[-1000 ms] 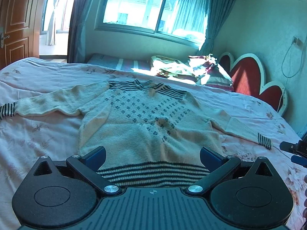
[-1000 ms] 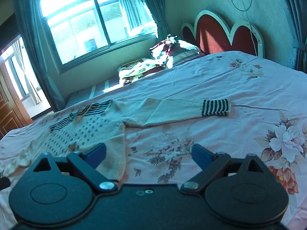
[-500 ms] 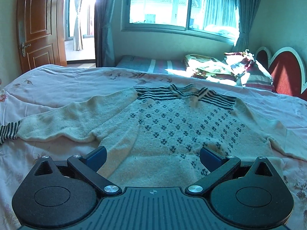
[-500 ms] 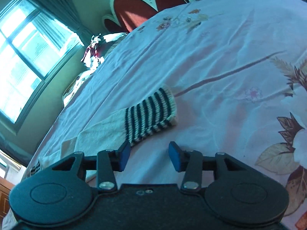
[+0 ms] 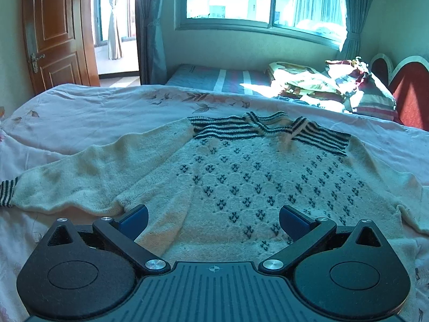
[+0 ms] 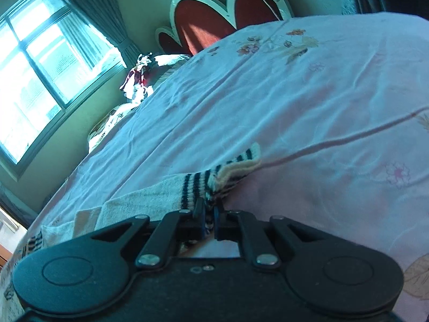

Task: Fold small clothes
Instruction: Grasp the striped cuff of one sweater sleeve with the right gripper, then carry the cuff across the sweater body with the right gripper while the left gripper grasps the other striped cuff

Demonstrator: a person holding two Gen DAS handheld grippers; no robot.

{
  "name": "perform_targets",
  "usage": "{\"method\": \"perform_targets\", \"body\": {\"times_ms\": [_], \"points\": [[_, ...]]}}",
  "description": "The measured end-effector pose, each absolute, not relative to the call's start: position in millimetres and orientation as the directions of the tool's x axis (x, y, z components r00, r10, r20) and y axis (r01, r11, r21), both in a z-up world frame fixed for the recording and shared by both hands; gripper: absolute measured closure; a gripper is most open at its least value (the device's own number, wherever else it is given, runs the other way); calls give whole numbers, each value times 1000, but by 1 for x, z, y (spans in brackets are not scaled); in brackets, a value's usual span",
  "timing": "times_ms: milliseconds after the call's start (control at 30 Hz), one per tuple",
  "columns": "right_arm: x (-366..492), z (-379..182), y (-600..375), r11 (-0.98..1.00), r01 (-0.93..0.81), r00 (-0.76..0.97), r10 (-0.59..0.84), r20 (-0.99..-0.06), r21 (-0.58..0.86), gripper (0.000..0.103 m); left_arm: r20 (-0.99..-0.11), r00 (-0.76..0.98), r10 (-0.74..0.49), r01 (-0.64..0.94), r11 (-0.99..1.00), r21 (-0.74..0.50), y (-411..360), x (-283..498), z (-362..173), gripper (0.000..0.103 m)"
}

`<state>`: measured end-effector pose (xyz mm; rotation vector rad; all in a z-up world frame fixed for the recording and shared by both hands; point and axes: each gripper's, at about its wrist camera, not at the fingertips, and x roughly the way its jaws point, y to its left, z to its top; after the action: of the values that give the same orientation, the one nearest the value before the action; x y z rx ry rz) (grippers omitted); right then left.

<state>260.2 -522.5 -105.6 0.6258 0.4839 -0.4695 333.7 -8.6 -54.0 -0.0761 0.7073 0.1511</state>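
Note:
A cream knitted sweater (image 5: 241, 182) with small dark motifs and a striped collar lies flat on the bed, front up. Its one sleeve (image 5: 80, 177) stretches to the left, ending in a striped cuff (image 5: 6, 191) at the picture's edge. My left gripper (image 5: 213, 218) hovers open over the sweater's lower body, nothing between its fingers. In the right wrist view my right gripper (image 6: 210, 209) is shut on the striped cuff (image 6: 214, 179) of the other sleeve, which bunches up at the pads against the bedsheet (image 6: 295, 107).
The bed carries a pink floral sheet (image 5: 93, 112). A heap of bedding and pillows (image 5: 329, 86) lies by the red headboard (image 6: 214, 24). A window (image 5: 254, 0) and an open wooden door (image 5: 56, 32) stand beyond the bed.
My right gripper came down to the sleeve's striped cuff, rolled, and closed on it. My left gripper shifted left across the sweater, from its striped hem up over the body, and stayed open.

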Motion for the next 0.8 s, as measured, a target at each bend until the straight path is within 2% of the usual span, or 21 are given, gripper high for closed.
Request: {"method": "perform_targets", "body": {"times_ms": [200,367,567,800], "points": [[299,-79,-464,864,384,847,-188,-497,327,97,-664,738,119,-199,979,-45,26,323,-57,0],[331,-62,-381,936,154,885,12,-465,315,97,-664,737,125,-237,968,-81,64,310,-58,0],[347,-61,-272,957,-78,844,213,-492,281,97,-667,734,128,-252,963,-93,105,309,-61,0],[346,-77,-182,942,-220,776,326,-540,254,97,-677,725,124,-261,960,-104,147,305,-66,0]]}}
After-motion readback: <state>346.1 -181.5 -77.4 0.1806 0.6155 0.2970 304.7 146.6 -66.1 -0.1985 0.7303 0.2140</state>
